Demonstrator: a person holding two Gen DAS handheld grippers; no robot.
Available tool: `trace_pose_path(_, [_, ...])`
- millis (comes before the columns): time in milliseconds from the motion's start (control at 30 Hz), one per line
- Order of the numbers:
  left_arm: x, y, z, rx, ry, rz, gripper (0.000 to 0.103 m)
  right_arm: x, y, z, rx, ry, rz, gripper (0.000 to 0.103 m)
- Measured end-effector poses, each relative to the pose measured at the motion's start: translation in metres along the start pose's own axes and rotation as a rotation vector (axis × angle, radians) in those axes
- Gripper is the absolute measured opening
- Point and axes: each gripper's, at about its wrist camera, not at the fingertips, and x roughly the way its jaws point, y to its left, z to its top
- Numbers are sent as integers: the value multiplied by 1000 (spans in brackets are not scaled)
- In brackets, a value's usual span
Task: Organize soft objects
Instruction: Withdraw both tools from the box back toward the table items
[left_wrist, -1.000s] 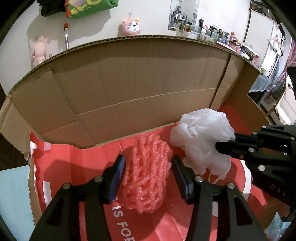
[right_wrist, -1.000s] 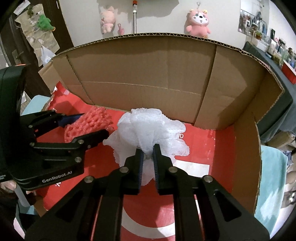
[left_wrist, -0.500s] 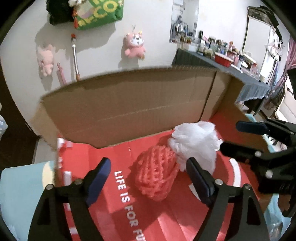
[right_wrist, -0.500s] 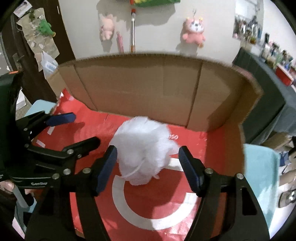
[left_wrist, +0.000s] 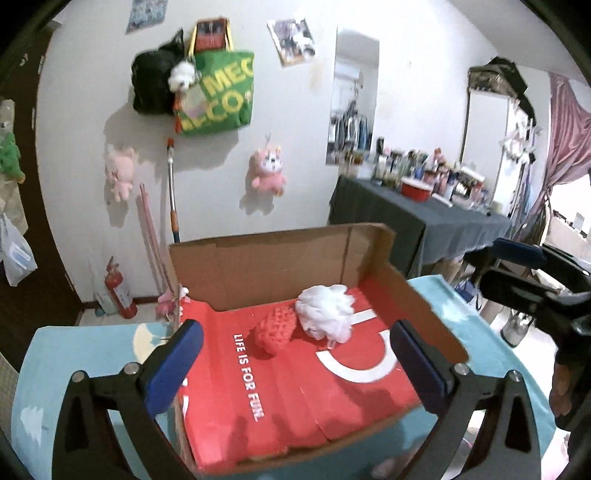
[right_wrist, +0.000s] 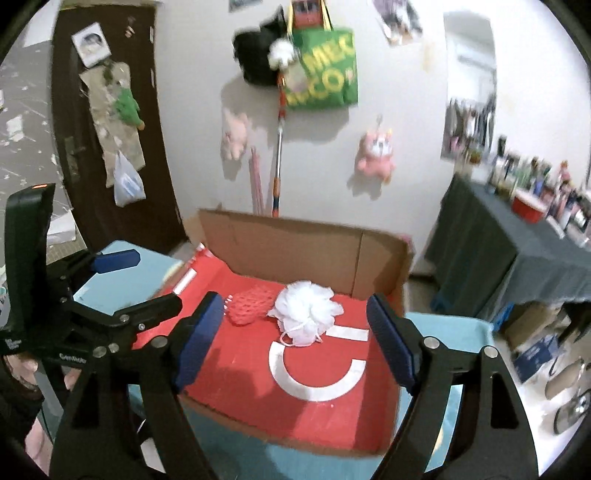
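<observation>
An open cardboard box (left_wrist: 280, 258) with a red printed floor lies on the table. Inside, near its back wall, a pink foam net (left_wrist: 277, 328) lies beside a white mesh bath puff (left_wrist: 325, 310), the two touching. My left gripper (left_wrist: 293, 350) hangs above and in front of the box, its jaws opening wide with nothing between them. My right gripper (right_wrist: 295, 328) is also raised in front of the box, jaws opening and empty. The right wrist view shows the puff (right_wrist: 306, 314), the net (right_wrist: 251, 306) and the left gripper (right_wrist: 136, 282) at the left.
The box rests on a light blue table (left_wrist: 92, 350). A dark-draped side table (left_wrist: 424, 225) with several bottles stands at the right. Behind are a wall with plush toys, a green bag (left_wrist: 218, 96), a mop handle and a red fire extinguisher (left_wrist: 118, 288).
Both grippers let go, the left of the pink net and the right of the white puff. Both opened wide, then drew back and up out of the box.
</observation>
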Motion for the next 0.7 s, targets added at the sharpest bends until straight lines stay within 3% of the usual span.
trace_pose_path(100, [-30, -9, -14, 11, -47, 15, 103, -42, 15, -13, -24, -76, 3, 90])
trace_pose_path(367, [-92, -31, -59, 2, -144, 12, 103, -135, 46, -65, -43, -227, -25, 91])
trace_pose_path(467, [-114, -37, -78, -11, -193, -3, 103, -160, 57, -89, -48, -284, -74, 103])
trace_pose_path(700, [-147, -51, -127, -41, -258, 8, 103, -203, 80, -145, -63, -344, -134, 103])
